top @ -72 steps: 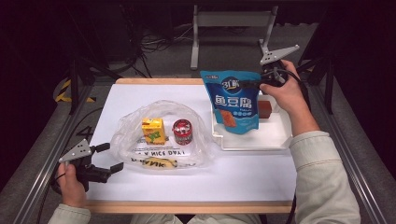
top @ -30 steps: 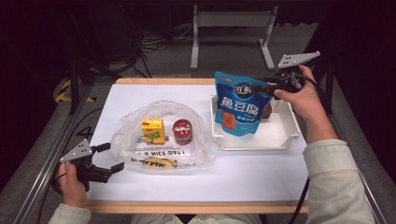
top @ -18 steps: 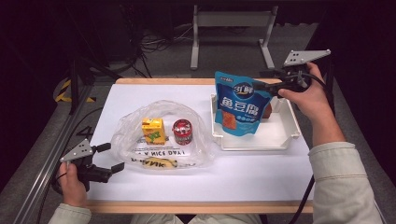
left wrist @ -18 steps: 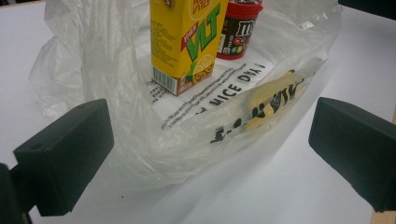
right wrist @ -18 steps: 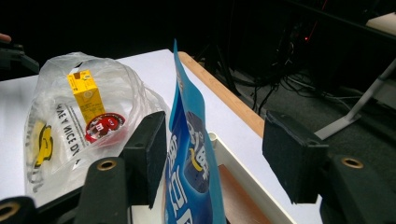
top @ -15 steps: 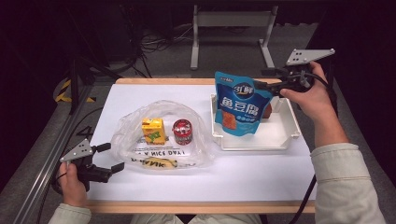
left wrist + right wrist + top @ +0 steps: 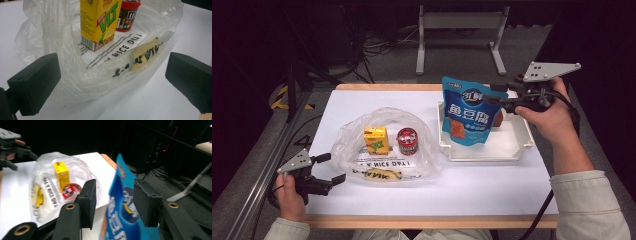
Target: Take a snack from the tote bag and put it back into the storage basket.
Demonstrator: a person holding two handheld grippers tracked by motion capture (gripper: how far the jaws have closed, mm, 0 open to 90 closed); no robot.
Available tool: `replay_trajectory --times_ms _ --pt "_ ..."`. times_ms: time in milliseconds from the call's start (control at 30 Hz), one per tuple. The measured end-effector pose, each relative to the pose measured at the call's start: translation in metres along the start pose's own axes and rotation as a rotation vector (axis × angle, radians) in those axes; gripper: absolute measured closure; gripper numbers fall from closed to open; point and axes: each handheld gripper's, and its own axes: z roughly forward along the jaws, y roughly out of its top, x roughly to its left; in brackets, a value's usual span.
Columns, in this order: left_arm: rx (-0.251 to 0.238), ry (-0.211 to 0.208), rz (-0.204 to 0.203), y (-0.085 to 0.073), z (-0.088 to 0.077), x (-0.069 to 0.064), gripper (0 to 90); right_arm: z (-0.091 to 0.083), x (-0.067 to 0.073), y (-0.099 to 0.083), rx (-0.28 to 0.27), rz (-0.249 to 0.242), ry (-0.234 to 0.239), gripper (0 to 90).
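A blue snack pouch (image 7: 466, 116) stands in the white tray (image 7: 492, 150), leaning back against a brown thing (image 7: 498, 119). My right gripper (image 7: 493, 95) hovers at the pouch's upper right corner. In the right gripper view the pouch (image 7: 125, 220) lies between the jaws of my right gripper (image 7: 113, 200), with a gap at the left pad. Those jaws have just been closing. My left gripper (image 7: 333, 168) rests open at the front left, facing a clear plastic bag (image 7: 357, 145). The bag holds a yellow carton (image 7: 100, 22), a red-lidded tub (image 7: 127, 15) and a banana (image 7: 147, 51).
The white table (image 7: 482, 195) has bare room in front of the tray and the bag. A metal rail (image 7: 257, 190) runs along its left side. A grey stand (image 7: 459, 35) and cables sit on the floor behind.
My right gripper has drawn back to the right and risen a little from the pouch's top. The pouch stays leaning in the tray. My left gripper has kept still.
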Motion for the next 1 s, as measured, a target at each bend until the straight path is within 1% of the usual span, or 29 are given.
replay_trajectory --times_ms 133,167,200,233,300,367,400,433,600,633,667,733,767,833,867,967,1000 --pt "-0.001 0.005 0.006 0.000 0.000 0.000 0.6 0.004 0.010 -0.007 0.017 0.021 0.022 65.8" --pt "-0.001 0.005 0.006 0.000 0.000 0.000 0.6 0.004 0.010 -0.007 0.017 0.021 0.022 65.8" --pt "-0.002 0.005 0.006 0.000 0.000 0.000 0.6 0.006 0.014 -0.012 0.029 0.033 0.020 69.4" --pt "-0.002 0.001 0.003 0.000 0.000 0.000 0.6 0.006 0.014 -0.012 0.029 0.033 0.020 69.4" --pt "0.000 0.002 0.003 0.000 0.000 0.000 0.6 0.009 0.017 -0.018 0.043 0.055 0.019 74.9" --pt "-0.001 0.003 0.002 0.000 0.000 0.000 0.6 0.012 0.018 -0.024 0.052 0.067 0.032 79.2" --pt "-0.001 0.003 0.002 0.000 0.000 0.000 0.6 0.012 0.018 -0.024 0.052 0.067 0.032 79.2" --pt "-0.001 0.002 0.002 0.000 0.000 0.000 0.6 0.016 0.019 -0.032 0.062 0.076 0.039 82.5" --pt "0.001 0.002 0.001 0.000 0.000 0.000 0.6 0.021 0.017 -0.046 0.080 0.094 0.033 84.9" --pt "0.001 0.002 0.001 0.000 0.000 0.000 0.6 0.021 0.017 -0.046 0.080 0.094 0.033 84.9" --pt "0.003 0.003 0.001 0.000 0.000 0.000 0.6 0.023 0.016 -0.051 0.090 0.099 0.035 86.0" --pt "0.000 0.005 0.004 0.000 0.000 0.000 0.6 0.025 0.016 -0.056 0.110 0.097 0.032 86.9" --pt "0.000 0.006 0.012 0.000 -0.001 0.001 0.6 0.026 0.016 -0.058 0.116 0.099 0.031 87.0" --pt "0.001 0.005 0.009 0.000 -0.001 0.001 0.6 0.028 0.015 -0.061 0.121 0.102 0.032 87.0" --pt "0.001 0.005 0.009 0.000 -0.001 0.000 0.6 0.031 0.016 -0.067 0.134 0.103 0.027 87.1" --pt "0.000 0.003 0.008 0.000 -0.001 0.000 0.6 0.036 0.016 -0.076 0.153 0.109 0.034 87.6" --pt "0.001 0.005 0.009 0.000 -0.001 0.000 0.6 0.036 0.016 -0.076 0.153 0.109 0.034 87.6"
